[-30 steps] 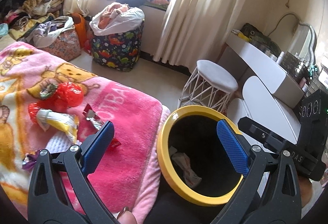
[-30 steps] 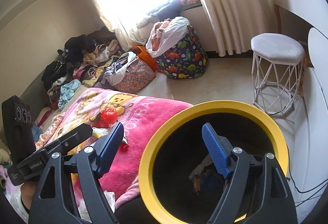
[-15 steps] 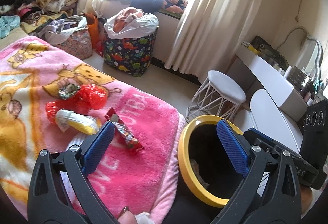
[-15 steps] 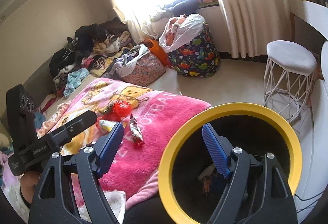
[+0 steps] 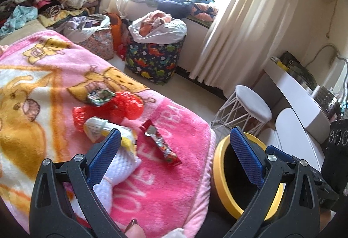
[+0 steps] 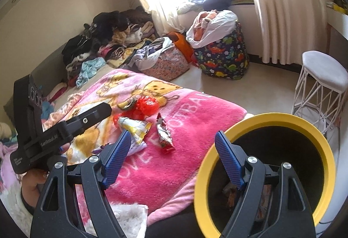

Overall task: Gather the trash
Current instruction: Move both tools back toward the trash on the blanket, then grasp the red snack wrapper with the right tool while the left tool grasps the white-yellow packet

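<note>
While both grippers are swinging away from the yellow-rimmed bin (image 6: 326, 151) toward the bed, more wrappers are coming into view: the red candy wrapper (image 5: 162, 145) is lying on the pink blanket (image 5: 169, 190), between the left gripper (image 5: 176, 155) jaws, spread and empty like the right gripper (image 6: 174, 151) jaws.

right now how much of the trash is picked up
Some is done: wrappers lie inside the bin. Nothing is in hand; both grippers, left and right, are open and empty. Left on the blanket: red wrapper, yellow packet, red bag, foil wrapper.
</note>
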Demonstrator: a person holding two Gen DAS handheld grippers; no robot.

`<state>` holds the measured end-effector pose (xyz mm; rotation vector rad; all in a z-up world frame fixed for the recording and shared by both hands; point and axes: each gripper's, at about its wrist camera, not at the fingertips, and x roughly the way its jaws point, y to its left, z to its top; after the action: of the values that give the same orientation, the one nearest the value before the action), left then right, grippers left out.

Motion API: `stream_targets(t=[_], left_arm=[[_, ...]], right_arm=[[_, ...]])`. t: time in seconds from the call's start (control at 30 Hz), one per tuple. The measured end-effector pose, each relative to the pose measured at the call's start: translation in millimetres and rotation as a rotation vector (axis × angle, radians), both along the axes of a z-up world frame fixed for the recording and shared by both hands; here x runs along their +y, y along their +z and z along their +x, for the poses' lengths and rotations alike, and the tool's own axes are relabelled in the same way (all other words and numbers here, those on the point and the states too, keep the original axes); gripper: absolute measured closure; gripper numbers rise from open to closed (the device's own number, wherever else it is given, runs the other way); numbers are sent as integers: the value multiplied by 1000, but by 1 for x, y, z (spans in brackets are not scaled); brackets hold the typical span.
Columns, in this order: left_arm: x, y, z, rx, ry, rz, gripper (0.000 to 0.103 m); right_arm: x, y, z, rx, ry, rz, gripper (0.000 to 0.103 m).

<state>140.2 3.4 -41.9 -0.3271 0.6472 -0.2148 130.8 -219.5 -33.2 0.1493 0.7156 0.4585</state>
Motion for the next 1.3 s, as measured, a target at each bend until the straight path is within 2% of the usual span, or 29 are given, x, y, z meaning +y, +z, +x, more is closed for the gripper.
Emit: stream_targets(t=[0.33,0.7,1.13,1.3], left_arm=[[34,-12,7,32,75,-15,11],[60,-36,23,109,135,-43,11],[74,-68,58,213,157,-80,11],[78,-79,71,250,156,-85,11]], right_arm=[[32,-18,15,40,68,-52,26],[54,-39,31,83,104,-93,26],[78,-67,59,145,137,-166,27],[86,-82,75,189,137,-199,33]])
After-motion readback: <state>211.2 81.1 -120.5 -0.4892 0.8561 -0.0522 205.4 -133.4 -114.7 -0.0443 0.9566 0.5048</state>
